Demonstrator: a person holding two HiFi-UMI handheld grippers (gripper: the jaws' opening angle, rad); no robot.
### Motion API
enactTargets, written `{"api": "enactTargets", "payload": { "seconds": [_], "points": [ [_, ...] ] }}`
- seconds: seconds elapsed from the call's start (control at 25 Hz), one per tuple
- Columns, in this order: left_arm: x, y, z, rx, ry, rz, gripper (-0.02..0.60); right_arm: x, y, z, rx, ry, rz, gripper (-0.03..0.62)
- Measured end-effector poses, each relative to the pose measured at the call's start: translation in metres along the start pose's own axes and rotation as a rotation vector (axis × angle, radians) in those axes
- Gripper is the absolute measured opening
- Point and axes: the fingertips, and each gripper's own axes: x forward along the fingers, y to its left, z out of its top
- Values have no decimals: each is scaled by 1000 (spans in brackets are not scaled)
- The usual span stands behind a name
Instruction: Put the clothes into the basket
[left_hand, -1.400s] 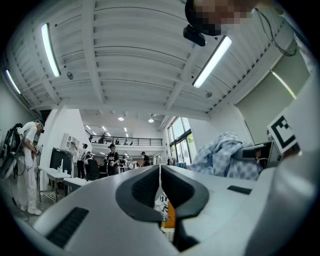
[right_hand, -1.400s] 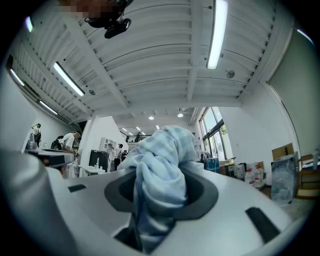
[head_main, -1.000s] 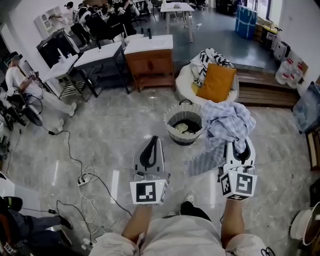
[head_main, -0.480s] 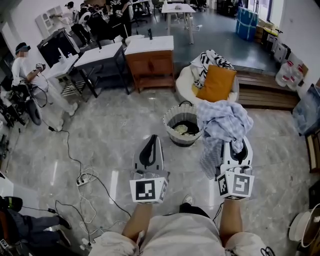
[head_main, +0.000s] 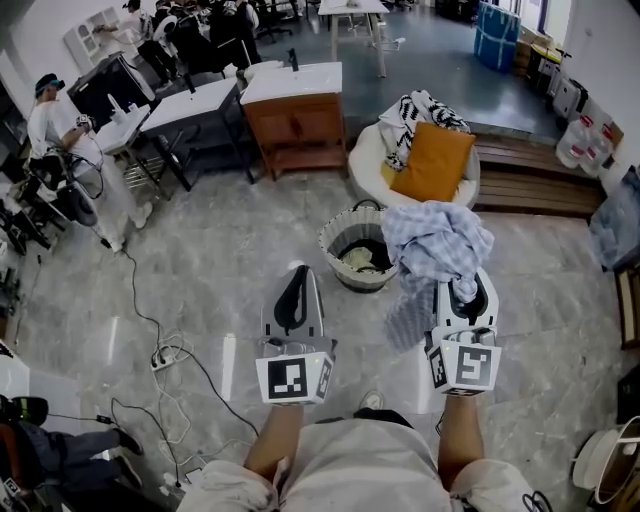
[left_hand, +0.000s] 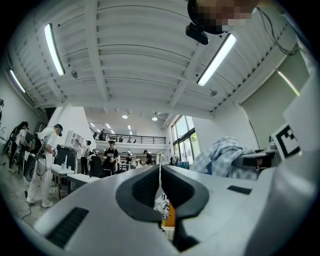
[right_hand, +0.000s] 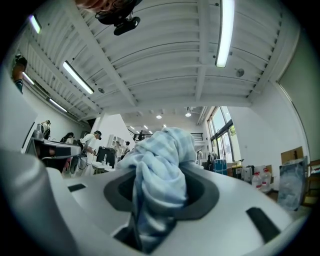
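My right gripper (head_main: 466, 290) is shut on a pale blue checked cloth (head_main: 432, 243), which bunches over its jaws and hangs down at the basket's right side. In the right gripper view the cloth (right_hand: 159, 175) fills the gap between the jaws. A round woven basket (head_main: 334, 262) stands on the floor ahead, with a light garment (head_main: 355, 259) in it. My left gripper (head_main: 293, 300) is shut with nothing in it, a little short of the basket's left rim; its jaws (left_hand: 160, 192) meet in the left gripper view.
Beyond the basket is a white round chair (head_main: 364, 160) with an orange cushion (head_main: 433, 162) and a black-and-white patterned cloth (head_main: 417, 112). A wooden cabinet (head_main: 297, 125) stands at the back, cables and a power strip (head_main: 163, 357) lie on the marble floor at left, and people are at desks far left.
Both grippers have moved forward towards the basket. The checked cloth has travelled with the right gripper and now hangs closer to the basket's rim.
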Motion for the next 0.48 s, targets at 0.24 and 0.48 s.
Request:
{"api": "enactTargets", "payload": {
  "seconds": [0.24,0.48],
  "points": [
    [30,-9,-7,13,9,24,12,24,-20,-4,27,-57,39,149],
    [54,-14,-17,16,30,22,12,44,-22,-9,36,-73,82,152]
  ]
}}
